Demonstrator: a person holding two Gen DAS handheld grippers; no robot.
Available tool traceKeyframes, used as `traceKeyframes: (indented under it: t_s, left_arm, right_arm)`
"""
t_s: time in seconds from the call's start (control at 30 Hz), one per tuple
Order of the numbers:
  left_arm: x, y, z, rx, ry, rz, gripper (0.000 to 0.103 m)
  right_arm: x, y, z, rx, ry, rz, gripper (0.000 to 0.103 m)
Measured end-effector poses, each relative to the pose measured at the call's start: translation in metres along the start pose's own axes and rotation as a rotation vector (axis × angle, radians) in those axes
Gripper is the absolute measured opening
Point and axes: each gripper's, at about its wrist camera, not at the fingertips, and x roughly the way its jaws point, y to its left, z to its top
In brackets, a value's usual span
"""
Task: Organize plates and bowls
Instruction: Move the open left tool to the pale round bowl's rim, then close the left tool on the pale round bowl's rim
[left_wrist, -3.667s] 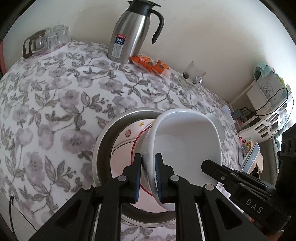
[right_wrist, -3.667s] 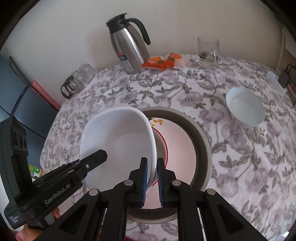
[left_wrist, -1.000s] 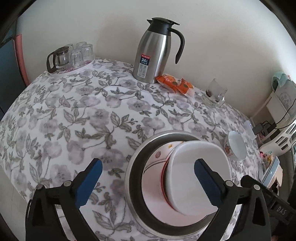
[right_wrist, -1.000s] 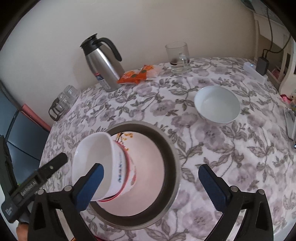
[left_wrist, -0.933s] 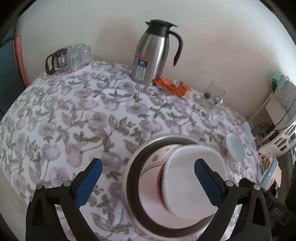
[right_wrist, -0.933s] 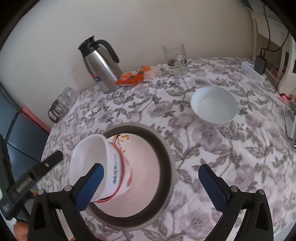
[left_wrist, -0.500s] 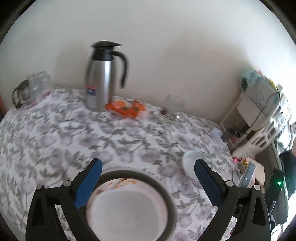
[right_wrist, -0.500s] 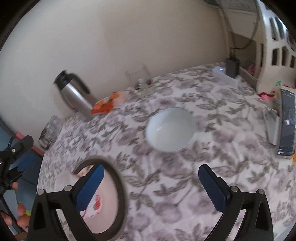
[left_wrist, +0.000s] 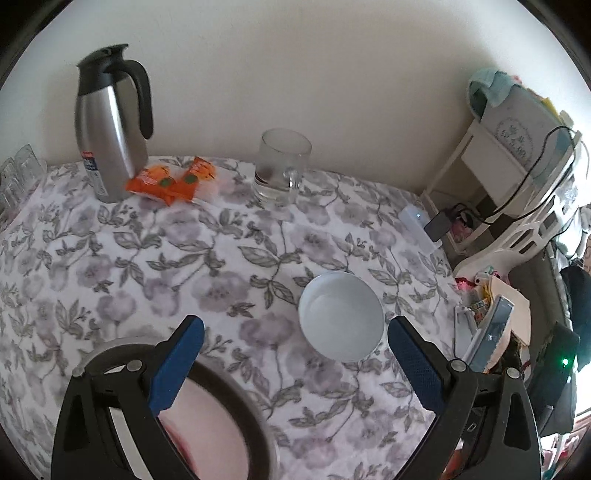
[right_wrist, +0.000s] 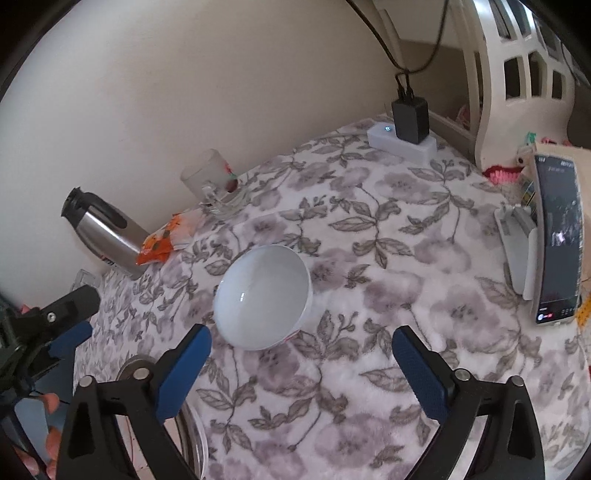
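White round ceramic bowl is sitting upright on the floral-clothed counter, just ahead of my left hand-held gripper, whose blue pads are standing wide with nothing between them; a steel basin is lying under its left finger. From the right wrist, that bowl is resting ahead of my right hand-held gripper, whose jaws are closing from wide, nothing between them.

Left gripper, right gripper: black frames, blue ribbed pads, silver screws.
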Motion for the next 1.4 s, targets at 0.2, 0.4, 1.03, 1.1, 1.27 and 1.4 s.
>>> traceKeyframes:
  t_s: [0.2,0.4,1.03,1.1,1.27,1.4]
  left_arm:
    - [0.028,-0.009,-0.004,-0.047,0.014,-0.018,0.099]
    - [0.06,-0.006,-0.013,-0.125,0.083,-0.076,0.088]
    - [0.108,0.003,-0.021,-0.163,0.106,-0.103,0.059]
    - [0.11,0.004,-0.022,-0.163,0.106,-0.097,0.053]
    - [0.117,0.008,-0.023,-0.175,0.118,-0.106,0.043]
    - [0.118,0.011,-0.022,-0.184,0.118,-0.11,0.041]
  right_arm:
    - [0.025,-0.016,-0.006,0.057,0.036,-0.001,0.091]
    - [0.036,-0.018,-0.006,0.026,0.047,-0.043,0.083]
    - [0.06,-0.004,0.004,-0.07,0.066,-0.105,0.076]
    - [0.064,-0.002,0.005,-0.076,0.066,-0.104,0.069]
    - [0.075,0.001,0.005,-0.065,0.084,-0.099,0.063]
    - [0.083,0.003,0.005,-0.064,0.099,-0.101,0.054]
